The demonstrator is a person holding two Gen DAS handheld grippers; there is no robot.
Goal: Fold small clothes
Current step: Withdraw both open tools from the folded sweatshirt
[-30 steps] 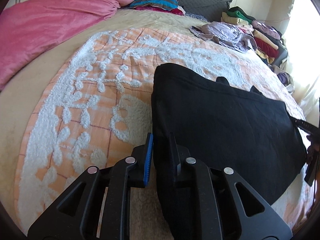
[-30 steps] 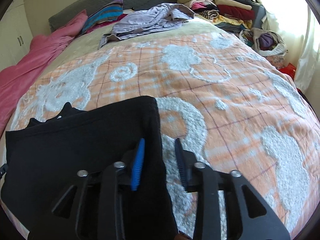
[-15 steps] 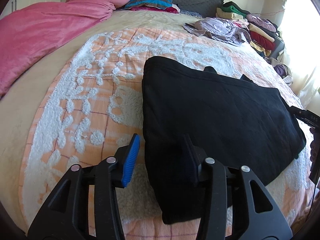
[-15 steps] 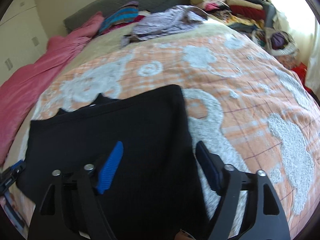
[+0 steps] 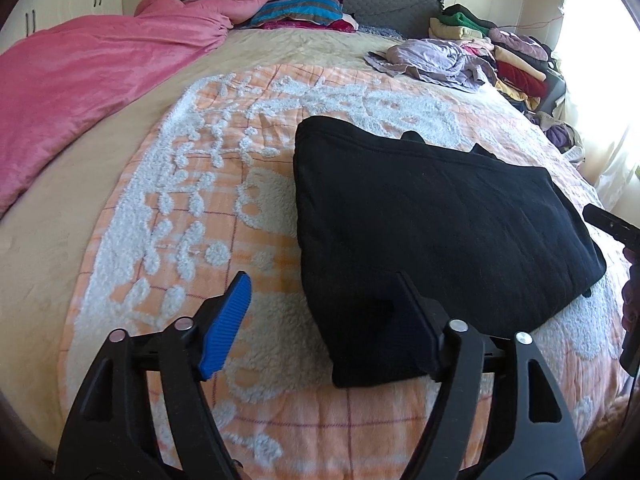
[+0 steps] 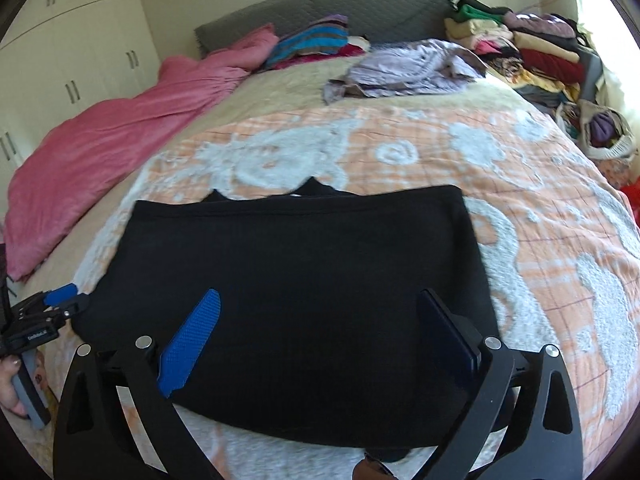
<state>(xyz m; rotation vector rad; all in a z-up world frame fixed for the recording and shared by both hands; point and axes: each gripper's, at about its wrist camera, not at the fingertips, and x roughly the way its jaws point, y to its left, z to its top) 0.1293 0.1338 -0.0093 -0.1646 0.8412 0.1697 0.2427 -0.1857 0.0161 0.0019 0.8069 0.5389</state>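
**Garment folded flat on the blanket, both grippers spread wide above it**

Black garment (image 5: 432, 220) lies folded into a rough rectangle on the orange-and-white blanket (image 5: 168, 208), with two small points of fabric poking out along its far edge. Nothing is holding it.

Your left gripper (image 5: 320, 320) sits low over the near left corner of the garment, pointing forward across the bed. Its jaws are far apart: the blue pad (image 5: 226, 324) hangs over bare blanket, while the other finger (image 5: 416, 332) is over the black cloth. Whether that finger touches the fabric cannot be told.

Your right gripper (image 6: 320, 344) is centred over the near edge of the garment, also aimed toward the headboard (image 6: 320, 4). Its jaws are spread wide too, both fingers above black cloth with nothing between them.

In the right wrist view, your left gripper shows at the far left edge, held by your left hand (image 6: 10, 384). A pink duvet (image 5: 80, 80) lies along the left of the bed, and loose clothes (image 5: 436, 60) are piled near the headboard.
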